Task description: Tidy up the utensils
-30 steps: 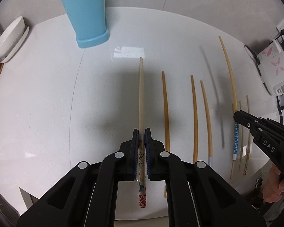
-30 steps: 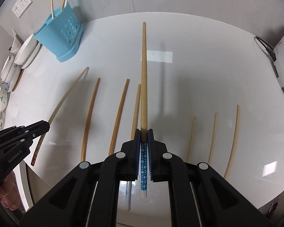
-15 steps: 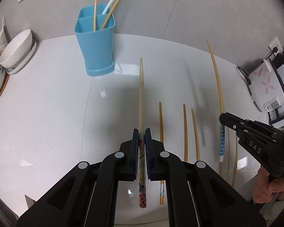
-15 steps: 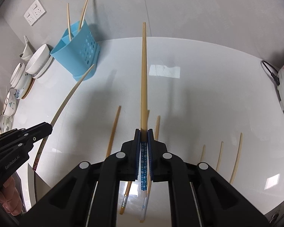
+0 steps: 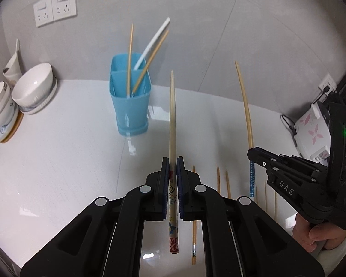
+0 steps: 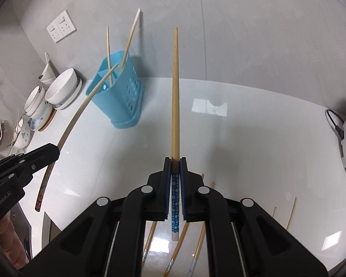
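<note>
My left gripper (image 5: 172, 161) is shut on a pale chopstick (image 5: 172, 115) with a red patterned handle, its tip aimed forward above the white table (image 5: 57, 161). A chopstick with a blue dotted handle (image 6: 175, 92) is clamped in my right gripper (image 6: 175, 161), which shows in the left wrist view at the right (image 5: 251, 153). The left gripper (image 6: 55, 151) also shows at the left of the right wrist view. A blue utensil holder (image 5: 129, 101) (image 6: 117, 92) stands at the back with three chopsticks in it. Several loose chopsticks (image 5: 227, 182) (image 6: 181, 240) lie on the table below the grippers.
White bowls (image 5: 32, 87) (image 6: 62, 87) are stacked at the left by the wall. A white appliance (image 5: 311, 131) with a pink flower print and a cable sits at the right edge. Wall sockets (image 5: 55, 7) are above the holder. A hand (image 5: 316, 235) holds the right gripper.
Both grippers rose from the table with their chopsticks and tilted up, so the holder and wall come into view. The loose chopsticks now lie lower in the frames.
</note>
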The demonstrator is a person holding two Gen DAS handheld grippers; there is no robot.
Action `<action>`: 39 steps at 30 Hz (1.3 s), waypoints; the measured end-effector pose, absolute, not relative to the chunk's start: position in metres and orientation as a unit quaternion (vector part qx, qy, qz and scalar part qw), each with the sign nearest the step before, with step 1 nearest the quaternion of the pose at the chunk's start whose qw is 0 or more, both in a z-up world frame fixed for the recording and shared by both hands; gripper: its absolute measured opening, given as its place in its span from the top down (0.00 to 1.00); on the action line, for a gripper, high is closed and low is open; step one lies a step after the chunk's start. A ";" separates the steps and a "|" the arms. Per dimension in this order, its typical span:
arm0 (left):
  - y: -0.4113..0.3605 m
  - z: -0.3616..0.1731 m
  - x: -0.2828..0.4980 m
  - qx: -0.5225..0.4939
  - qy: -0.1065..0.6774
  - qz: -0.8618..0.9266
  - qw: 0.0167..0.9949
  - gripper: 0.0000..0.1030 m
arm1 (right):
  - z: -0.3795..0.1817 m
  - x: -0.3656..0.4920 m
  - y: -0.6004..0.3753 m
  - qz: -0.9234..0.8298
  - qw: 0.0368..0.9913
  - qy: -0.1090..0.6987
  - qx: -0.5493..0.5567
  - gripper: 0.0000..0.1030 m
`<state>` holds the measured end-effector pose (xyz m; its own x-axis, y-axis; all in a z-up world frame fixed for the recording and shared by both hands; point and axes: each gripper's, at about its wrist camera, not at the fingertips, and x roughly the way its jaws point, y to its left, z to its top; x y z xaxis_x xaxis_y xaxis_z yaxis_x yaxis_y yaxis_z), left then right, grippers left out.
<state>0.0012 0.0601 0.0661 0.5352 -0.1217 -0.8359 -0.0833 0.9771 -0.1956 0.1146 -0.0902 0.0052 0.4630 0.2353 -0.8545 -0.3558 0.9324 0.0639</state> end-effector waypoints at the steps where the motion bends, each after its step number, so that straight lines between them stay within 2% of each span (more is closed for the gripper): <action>1: 0.062 0.071 0.000 -0.106 0.476 -0.008 0.873 0.94 | 0.009 0.116 -0.088 0.176 0.855 0.484 -0.062 0.94; 10: 0.092 0.090 0.031 -0.111 0.447 0.015 0.887 0.94 | 0.028 0.136 -0.063 0.194 0.865 0.458 -0.060 0.94; 12: 0.078 0.079 0.045 -0.111 0.440 0.021 0.891 0.94 | 0.030 0.140 -0.057 0.200 0.866 0.454 -0.061 0.94; 25: 0.107 0.074 0.084 -0.151 0.349 0.053 0.923 0.94 | 0.036 0.169 -0.024 0.228 0.874 0.427 -0.050 0.94; 39: 0.115 0.065 0.127 -0.139 0.268 0.040 0.952 0.94 | 0.034 0.201 -0.005 0.234 0.876 0.420 -0.040 0.94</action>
<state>0.1273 0.1152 0.0646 0.8530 0.0009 -0.5220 -0.1501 0.9582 -0.2435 0.2010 -0.0048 0.0338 0.5369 0.3770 -0.7548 -0.4440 0.8870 0.1272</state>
